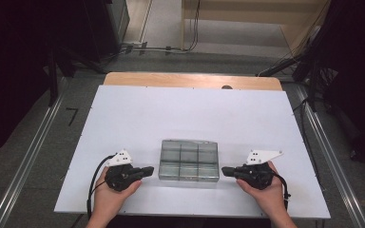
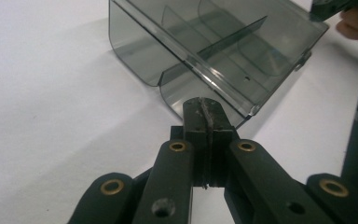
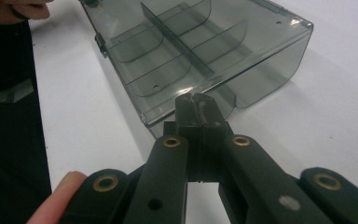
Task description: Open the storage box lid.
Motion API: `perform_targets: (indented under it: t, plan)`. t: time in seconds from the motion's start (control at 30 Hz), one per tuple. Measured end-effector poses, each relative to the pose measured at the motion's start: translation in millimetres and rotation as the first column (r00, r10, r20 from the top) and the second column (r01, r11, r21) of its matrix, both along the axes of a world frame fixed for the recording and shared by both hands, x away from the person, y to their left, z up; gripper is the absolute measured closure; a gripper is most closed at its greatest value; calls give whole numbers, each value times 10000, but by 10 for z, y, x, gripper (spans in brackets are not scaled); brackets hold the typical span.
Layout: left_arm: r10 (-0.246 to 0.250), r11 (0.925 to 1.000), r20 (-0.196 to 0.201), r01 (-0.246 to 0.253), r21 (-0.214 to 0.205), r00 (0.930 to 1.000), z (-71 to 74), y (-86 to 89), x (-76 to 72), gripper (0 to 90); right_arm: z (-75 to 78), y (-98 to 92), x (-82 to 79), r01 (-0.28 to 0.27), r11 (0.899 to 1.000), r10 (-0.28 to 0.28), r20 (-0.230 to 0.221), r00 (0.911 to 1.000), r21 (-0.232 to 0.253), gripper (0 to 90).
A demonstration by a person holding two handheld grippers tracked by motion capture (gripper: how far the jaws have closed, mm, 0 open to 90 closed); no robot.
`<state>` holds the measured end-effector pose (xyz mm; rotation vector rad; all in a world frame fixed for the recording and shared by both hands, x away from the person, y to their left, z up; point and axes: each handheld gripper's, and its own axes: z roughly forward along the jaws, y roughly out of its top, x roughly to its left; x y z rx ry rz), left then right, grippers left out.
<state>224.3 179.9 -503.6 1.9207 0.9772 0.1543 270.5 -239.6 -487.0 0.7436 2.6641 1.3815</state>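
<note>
Our left claw (image 1: pixel 148 170) and right claw (image 1: pixel 226 171), both closed empty, flank the smoky divided box (image 1: pixel 189 159) on the white bench (image 1: pixel 138 114).

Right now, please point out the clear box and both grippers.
clear box (image 1: pixel 188 160), high view, lid centre.
left gripper (image 1: pixel 150 169), high view, closed jaw tips.
right gripper (image 1: pixel 224 170), high view, closed jaw tips.

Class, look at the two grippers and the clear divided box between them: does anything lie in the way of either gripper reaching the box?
Nothing visible does. The left gripper and right gripper, both shut, point at opposite sides of the smoky clear box, with only bare white table between each tip and the nearest wall.
</note>
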Motion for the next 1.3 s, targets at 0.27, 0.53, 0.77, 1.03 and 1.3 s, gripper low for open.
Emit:
perform_targets:
  t: [0.27,0.53,0.77,1.03,1.3]
  plan:
    - [-151,9998,-156,153,127,9998,-67,-53,9,899,-30,36,19,-302,9995,301,-179,9994,-60,880]
    - [-502,9987,-207,501,-20,9985,-83,-100,14,900,-46,47,21,-426,9987,422,-137,9990,-286,880]
    - [-433,9988,-132,429,-240,9990,-89,-93,7,900,-66,74,15,-541,9966,538,-71,9985,-623,879]
    - [-433,9987,-85,431,-262,9990,-101,-93,2,900,-67,67,14,-618,9967,619,2,9981,-524,880]
    - [-480,9986,-53,478,-234,9988,-102,-95,-2,900,-40,88,-27,-735,9969,748,439,9962,-294,881]
